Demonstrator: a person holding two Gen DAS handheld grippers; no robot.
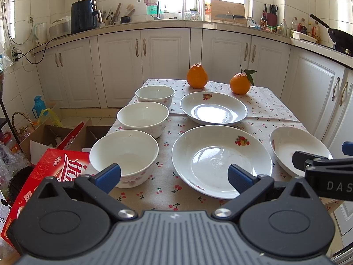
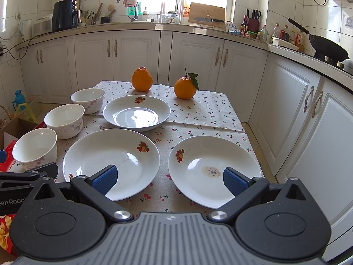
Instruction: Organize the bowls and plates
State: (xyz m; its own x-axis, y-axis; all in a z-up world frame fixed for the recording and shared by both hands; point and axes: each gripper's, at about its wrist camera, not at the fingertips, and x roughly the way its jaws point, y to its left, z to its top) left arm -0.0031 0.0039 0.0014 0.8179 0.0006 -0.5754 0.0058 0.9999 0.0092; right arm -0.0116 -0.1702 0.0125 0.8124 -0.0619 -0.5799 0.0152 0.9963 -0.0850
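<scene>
Three plates (image 2: 136,112) and three bowls (image 1: 124,154), all empty, before both hand-held grippers (image 1: 174,175) (image 2: 168,180), jaws spread.

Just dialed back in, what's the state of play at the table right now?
Nothing is picked up yet. The left gripper and the right gripper both hover open over the near table edge, holding nothing. Three bowls stand in a line on the left, unstacked. Three plates lie apart on the cherry-print cloth: the far plate, the middle plate, and the right plate, which has a small stain. Two oranges sit at the back.
</scene>
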